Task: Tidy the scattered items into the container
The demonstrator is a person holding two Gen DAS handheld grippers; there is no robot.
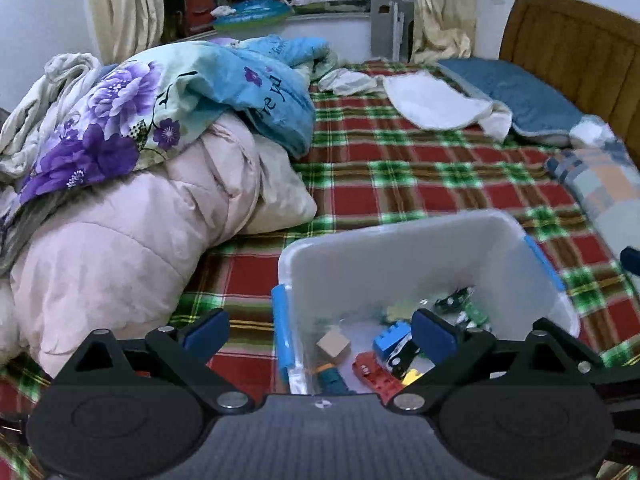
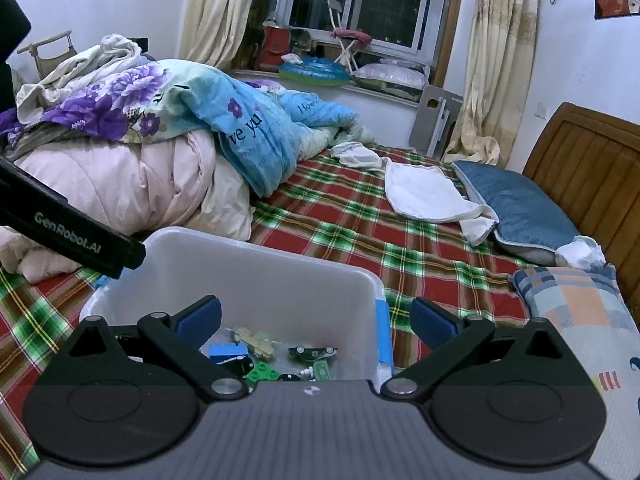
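Observation:
A translucent white plastic bin [image 1: 400, 252] with blue handles stands on the plaid bedspread, and it also shows in the right wrist view [image 2: 260, 272]. Inside lie several toys: a wooden cube [image 1: 334, 345], a blue brick [image 1: 390, 338], a red car [image 1: 374, 372], green pieces [image 2: 262, 372] and a dark toy car [image 2: 310, 353]. My left gripper [image 1: 320, 330] is open and empty, straddling the bin's left wall. My right gripper [image 2: 316, 318] is open and empty, straddling the bin's right wall. The left gripper's black body [image 2: 72, 232] crosses the right wrist view's left side.
A pile of quilts [image 1: 132, 184] lies left of the bin. A blue pillow [image 1: 516, 96], a white cloth [image 1: 432, 100] and a checked pillow [image 2: 580, 308] lie at the right by the wooden headboard [image 1: 576, 48]. The plaid bedspread [image 1: 420, 176] stretches beyond the bin.

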